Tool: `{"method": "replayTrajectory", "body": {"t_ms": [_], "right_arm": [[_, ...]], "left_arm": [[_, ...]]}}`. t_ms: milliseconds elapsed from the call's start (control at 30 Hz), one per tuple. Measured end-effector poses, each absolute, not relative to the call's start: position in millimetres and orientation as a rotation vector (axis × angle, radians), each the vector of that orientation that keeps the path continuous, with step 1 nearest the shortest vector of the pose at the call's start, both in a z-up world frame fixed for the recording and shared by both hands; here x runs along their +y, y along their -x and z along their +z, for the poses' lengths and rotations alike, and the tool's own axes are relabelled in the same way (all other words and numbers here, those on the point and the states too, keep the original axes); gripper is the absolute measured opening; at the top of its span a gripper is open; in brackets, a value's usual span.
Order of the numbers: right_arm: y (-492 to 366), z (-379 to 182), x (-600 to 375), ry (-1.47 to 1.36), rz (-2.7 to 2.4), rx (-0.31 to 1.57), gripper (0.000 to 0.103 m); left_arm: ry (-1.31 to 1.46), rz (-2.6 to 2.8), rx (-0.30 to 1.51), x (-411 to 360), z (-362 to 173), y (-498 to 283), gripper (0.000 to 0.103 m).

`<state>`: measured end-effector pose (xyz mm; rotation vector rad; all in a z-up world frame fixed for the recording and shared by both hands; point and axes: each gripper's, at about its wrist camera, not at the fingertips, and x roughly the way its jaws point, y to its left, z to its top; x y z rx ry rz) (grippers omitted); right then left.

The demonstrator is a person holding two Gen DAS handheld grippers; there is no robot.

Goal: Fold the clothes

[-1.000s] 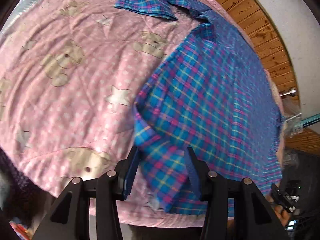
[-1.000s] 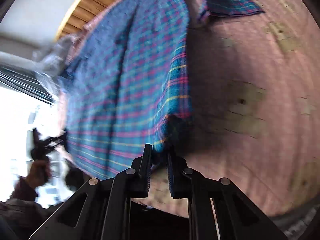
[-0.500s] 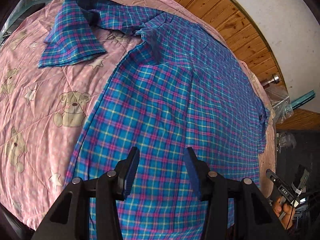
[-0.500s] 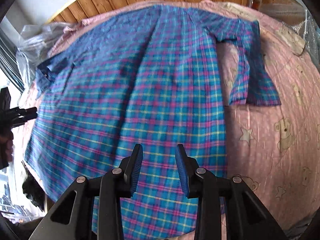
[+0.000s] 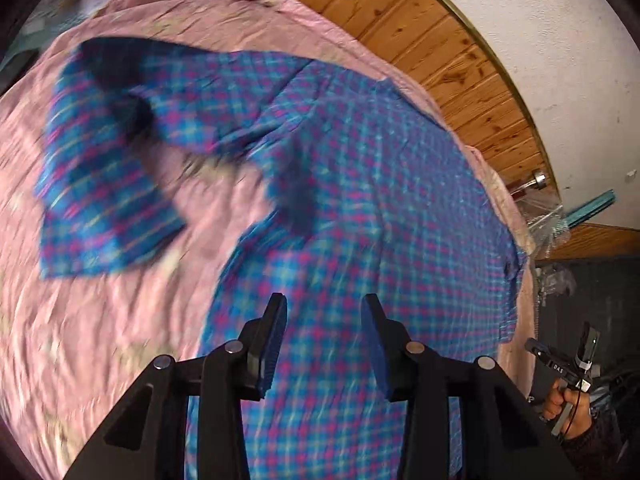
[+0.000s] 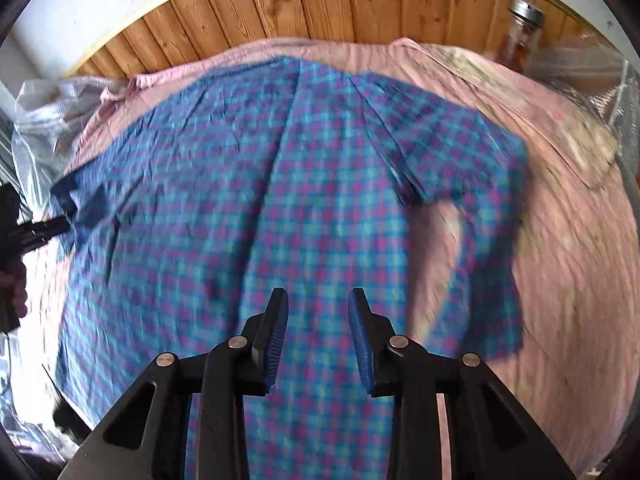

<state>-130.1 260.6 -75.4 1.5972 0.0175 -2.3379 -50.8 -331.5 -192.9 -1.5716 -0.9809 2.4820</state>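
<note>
plaid shirt (image 6: 248, 184) spread flat on pink quilt (image 5: 100, 320), ready for folding; sleeve (image 5: 100, 200) out toward ten o'clock. left gripper (image 5: 324, 344) and right gripper (image 6: 316, 336) hovering with jaws apart, holding nothing.

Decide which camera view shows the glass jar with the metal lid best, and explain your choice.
The right wrist view: the glass jar stands upright at the far edge of the pink quilt, against the wooden wall panelling. The left wrist view shows only a metal-capped object lying sideways at its right edge, blurred and mostly hidden.

We count one shirt (image 6: 248, 200) on one quilt (image 6: 560, 264). We see two grippers, one jar (image 6: 522, 36).
</note>
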Motion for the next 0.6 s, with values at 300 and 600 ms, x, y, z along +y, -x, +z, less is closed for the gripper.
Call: {"method": "replayTrajectory", "body": {"t_ms": [300, 600], "right_arm": [[193.5, -158.7, 306.9, -1.821, -2.347, -0.042, 0.009], [212.2, -109.3, 282.6, -1.666, -2.404, -0.037, 0.033]], "left_arm": [[1.716, 2.447, -0.831, -409.3, -273.9, 113.2, 0.006], [1.562, 2.467, -0.883, -404.4, -233.0, 137.5, 0.037]]}}
